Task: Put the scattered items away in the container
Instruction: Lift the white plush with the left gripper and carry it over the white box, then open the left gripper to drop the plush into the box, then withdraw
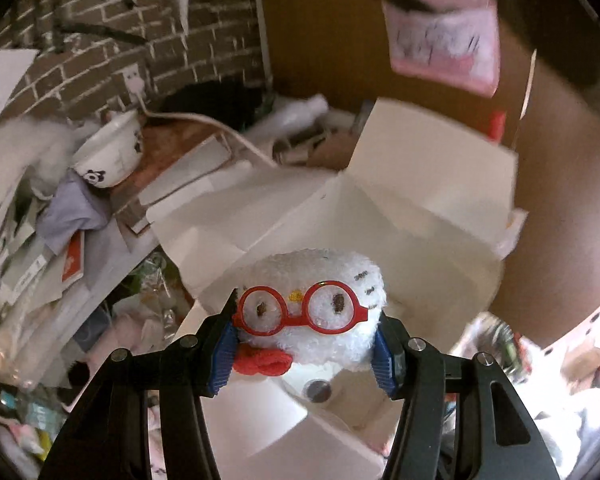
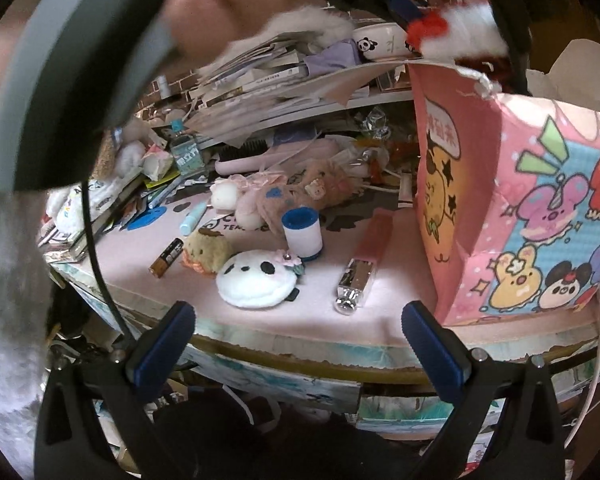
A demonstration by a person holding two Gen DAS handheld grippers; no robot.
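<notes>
The left tool (image 1: 305, 344) is clamped on a white plush toy with red glasses (image 1: 313, 312), carried above the open white inside of the pink cartoon box (image 2: 511, 208), so the drop-in step looks in hand; next it needs lowering and release. The right tool (image 2: 298, 344) gapes wide and empty at the near edge of the pink surface (image 2: 319, 316), where the battery (image 2: 166, 258), panda pouch (image 2: 256, 284), blue-capped roll (image 2: 301, 232) and silver-capped tube (image 2: 359, 268) wait.

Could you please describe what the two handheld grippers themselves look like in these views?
Both match: the left gripper and the right gripper have matte black plastic frames with cut-out slots and round silver pivot bolts. Each finger ends in a blue ribbed pad, seen on the left fingers and the right fingers. A thin black cable runs beside the right one. No sleeve is clearly discernible.
</notes>
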